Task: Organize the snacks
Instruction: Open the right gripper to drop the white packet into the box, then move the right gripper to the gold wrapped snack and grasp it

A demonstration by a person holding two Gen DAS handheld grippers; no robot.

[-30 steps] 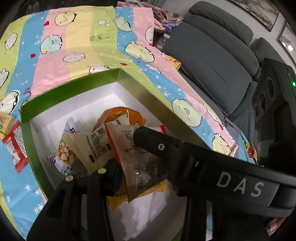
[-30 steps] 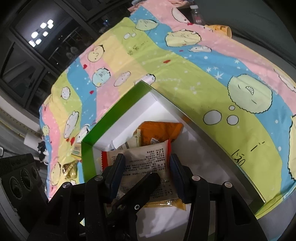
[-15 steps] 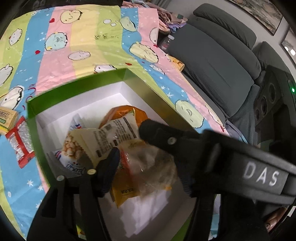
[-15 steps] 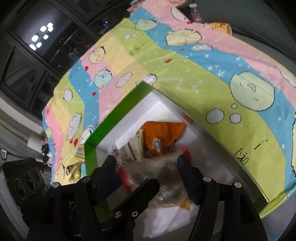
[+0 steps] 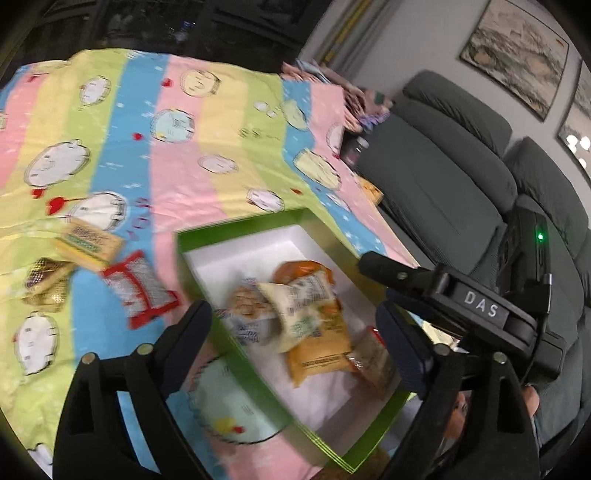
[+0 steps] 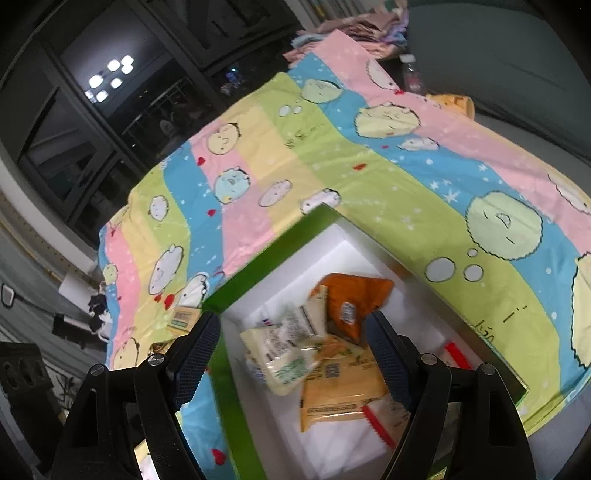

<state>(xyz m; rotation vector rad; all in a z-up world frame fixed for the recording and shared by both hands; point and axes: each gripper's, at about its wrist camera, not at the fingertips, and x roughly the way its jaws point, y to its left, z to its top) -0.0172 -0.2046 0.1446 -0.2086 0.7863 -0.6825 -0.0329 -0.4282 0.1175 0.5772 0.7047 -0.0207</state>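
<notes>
A green box with a white inside sits on the striped cartoon cloth. Several snack packets lie piled in it: an orange bag, a pale printed packet, a yellow-orange packet and a clear red-edged packet. My left gripper hangs above the box, its jaws opening, nothing pressed between them. My right gripper is also above the pile, jaws opening and empty. The right gripper's black body shows in the left wrist view.
Loose on the cloth left of the box lie a red-edged packet, a yellow-green packet and a gold one. A grey sofa runs along the right. A bottle and folded clothes sit at the far end.
Both grippers let go of the clear red-edged packet, which dropped into the box. Their jaws spread wide. The left gripper pulled up and back, so more cloth and loose packets show.
</notes>
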